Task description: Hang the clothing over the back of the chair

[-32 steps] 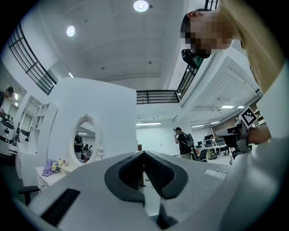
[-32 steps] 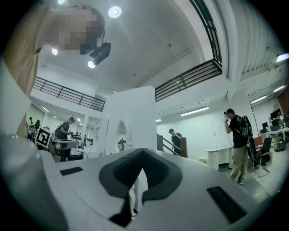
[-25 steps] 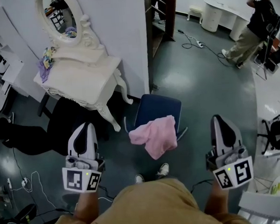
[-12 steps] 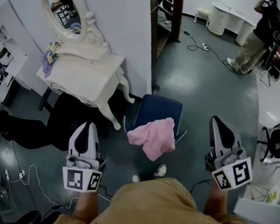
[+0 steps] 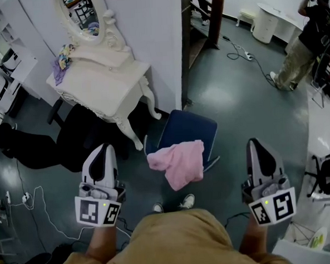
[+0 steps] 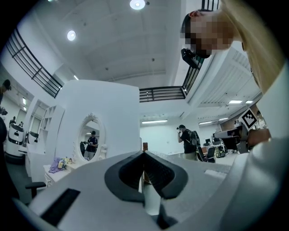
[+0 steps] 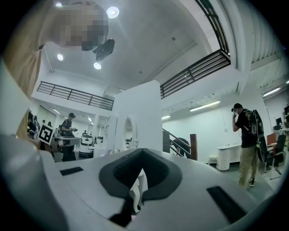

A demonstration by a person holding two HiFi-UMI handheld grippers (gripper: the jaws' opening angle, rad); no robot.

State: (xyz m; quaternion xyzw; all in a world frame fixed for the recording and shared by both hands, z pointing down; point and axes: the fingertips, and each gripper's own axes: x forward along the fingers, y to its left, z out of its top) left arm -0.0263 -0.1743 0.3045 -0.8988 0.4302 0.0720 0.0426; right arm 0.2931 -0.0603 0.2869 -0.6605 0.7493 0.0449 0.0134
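Left tool (image 5: 103, 150): held low at the left of the head view, pointing forward. In the left gripper view its jaws meet at the tips, closed on nothing. It is clear of all furniture.

Right tool (image 5: 257, 144): held at the right, level with the left one. Its jaws are likewise fully closed and carry nothing.

Pink clothing (image 5: 177, 163): between the two tools and touched by neither. It is draped over the near edge of the blue chair (image 5: 190, 128), with a fold hanging toward the person's shoes (image 5: 186, 201). Whether that edge is the chair's back cannot be told from above.

Surroundings: a white dressing table (image 5: 103, 85) with an oval mirror (image 5: 86, 12) stands against the white partition, just left of the chair. Small coloured items lie at the tabletop's far left corner. A black office chair (image 5: 71, 141) sits partly under it. A cable (image 5: 239, 50) lies on the grey floor (image 5: 247, 107). A second person (image 5: 305, 39) stands at the far right, well apart.
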